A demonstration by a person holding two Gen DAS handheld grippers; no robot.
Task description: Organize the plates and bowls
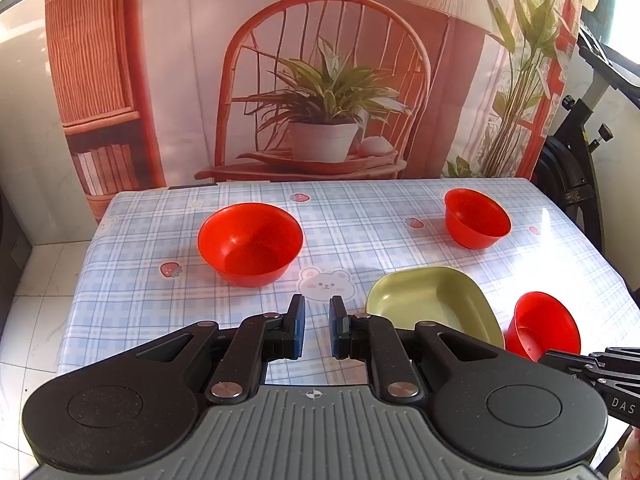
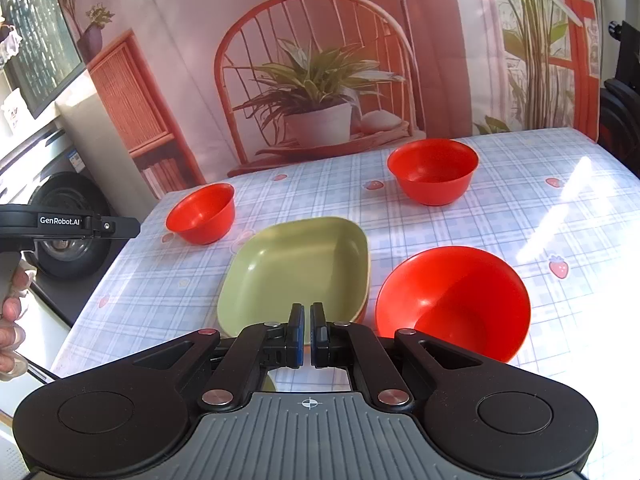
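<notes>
Three red bowls and a green squarish plate stand on the checked tablecloth. In the left wrist view a red bowl (image 1: pixel 250 242) lies ahead left, another (image 1: pixel 476 218) far right, the green plate (image 1: pixel 436 304) near right, and a third bowl (image 1: pixel 544 326) beside it. My left gripper (image 1: pixel 317 330) is nearly shut and empty above the cloth. In the right wrist view my right gripper (image 2: pixel 307 334) has its jaws closed on the near rim of the green plate (image 2: pixel 300 268). Red bowls sit left (image 2: pixel 202 212), far (image 2: pixel 434 170) and near right (image 2: pixel 454 304).
The table (image 1: pixel 200 300) backs onto a printed backdrop of a chair and plant (image 1: pixel 324 100). An exercise machine (image 1: pixel 580 152) stands at the right. A washing machine (image 2: pixel 64 216) stands left of the table. The left gripper's side (image 2: pixel 72 222) shows at the left edge.
</notes>
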